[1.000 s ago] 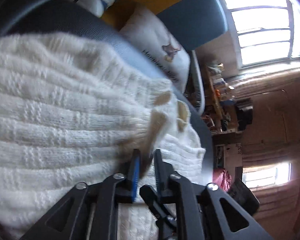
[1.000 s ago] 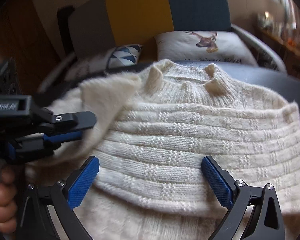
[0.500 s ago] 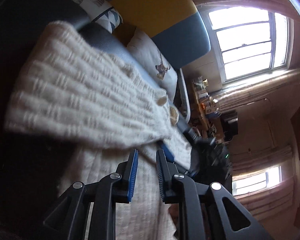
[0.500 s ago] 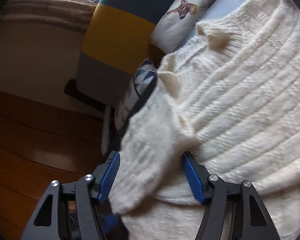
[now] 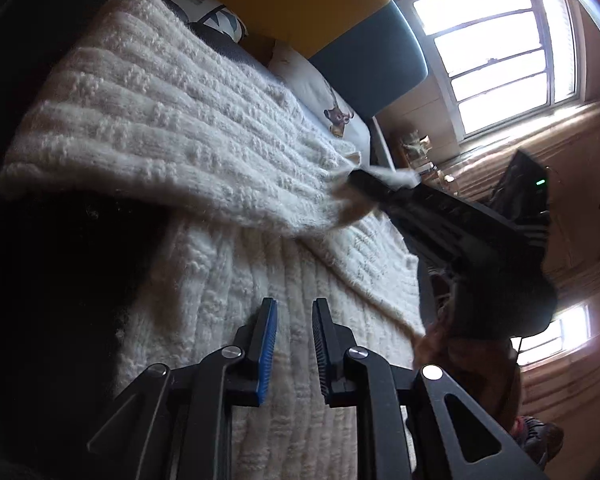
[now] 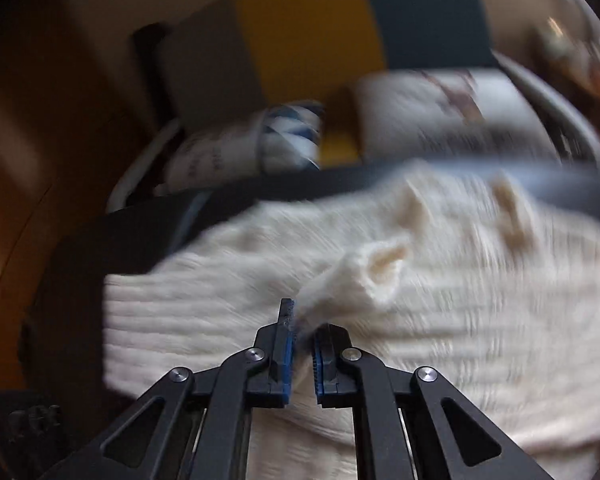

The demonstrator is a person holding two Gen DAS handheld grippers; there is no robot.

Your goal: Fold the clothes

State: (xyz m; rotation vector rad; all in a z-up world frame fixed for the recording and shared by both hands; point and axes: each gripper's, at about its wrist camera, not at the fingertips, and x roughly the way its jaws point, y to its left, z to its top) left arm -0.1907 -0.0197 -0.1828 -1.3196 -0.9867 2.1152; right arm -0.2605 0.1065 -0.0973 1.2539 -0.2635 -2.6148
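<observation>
Left wrist view shows our left gripper (image 5: 294,344) over the sweater (image 5: 160,120), its jaws a narrow gap apart with nothing between them. We see the cream knit spread on the dark seat (image 5: 216,40) of a sofa, one sleeve (image 5: 260,184) folded across the body. Our right gripper (image 5: 380,190) reaches in from the right and pinches that sleeve's cuff. Right wrist view is blurred; there our right gripper (image 6: 302,330) has its jaws nearly together, clamped on the cuff (image 6: 340,292), with cushions (image 6: 440,116) behind.
</observation>
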